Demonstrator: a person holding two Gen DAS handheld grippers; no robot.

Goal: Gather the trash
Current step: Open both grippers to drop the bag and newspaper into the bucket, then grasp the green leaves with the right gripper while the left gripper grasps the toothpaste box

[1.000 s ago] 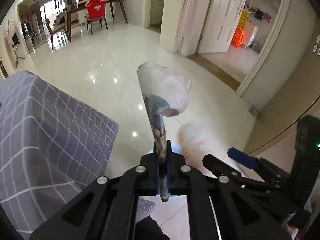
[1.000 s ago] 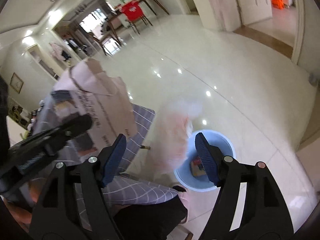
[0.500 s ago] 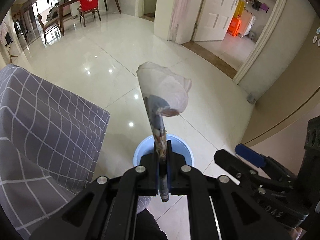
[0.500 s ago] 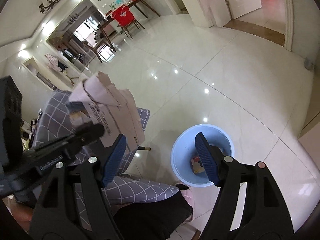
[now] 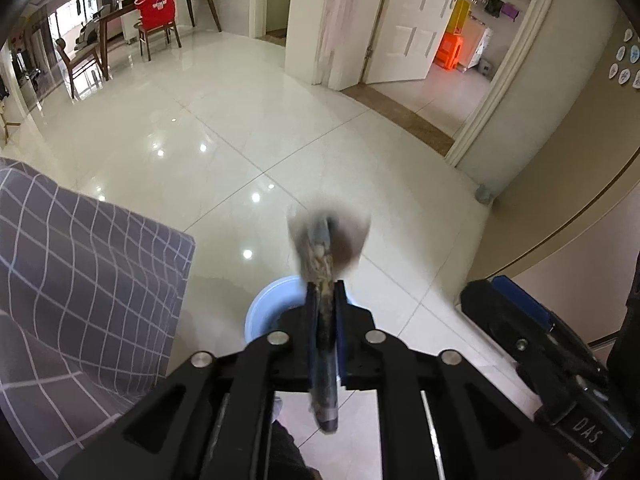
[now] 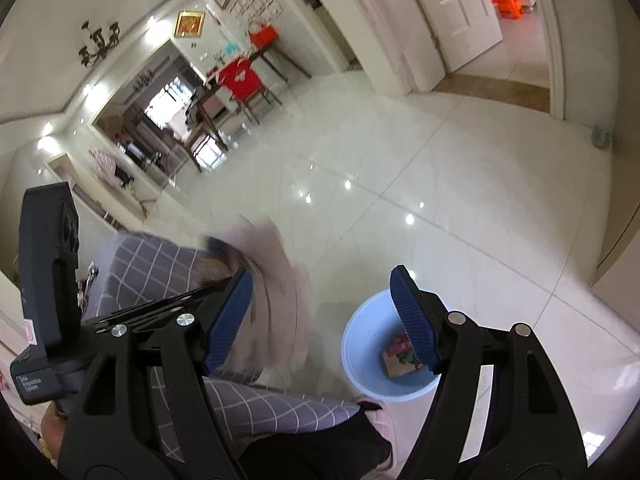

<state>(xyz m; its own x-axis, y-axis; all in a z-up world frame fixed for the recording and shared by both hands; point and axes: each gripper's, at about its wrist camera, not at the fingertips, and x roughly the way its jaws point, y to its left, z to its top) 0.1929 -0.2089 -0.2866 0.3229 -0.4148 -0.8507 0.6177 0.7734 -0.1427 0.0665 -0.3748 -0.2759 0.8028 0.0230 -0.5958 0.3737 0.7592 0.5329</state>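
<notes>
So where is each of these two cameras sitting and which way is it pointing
Left wrist: sits on the left hand-held gripper, looking forward and down at the blue bin; its fingers pinch blurred paper trash, and the right hand-held gripper shows at right.
Right wrist: sits on the right hand-held gripper, fingers apart, looking down at the bin; the person's shoe shows.
Shared: the bin, the checked grey cloth, the red chair.

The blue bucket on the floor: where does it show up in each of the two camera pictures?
Left wrist view: blue bucket low centre, mostly hidden behind the left gripper.
Right wrist view: bucket lower right, behind the right gripper, a small carton inside.
Shared landmark: red-covered chair.
</notes>
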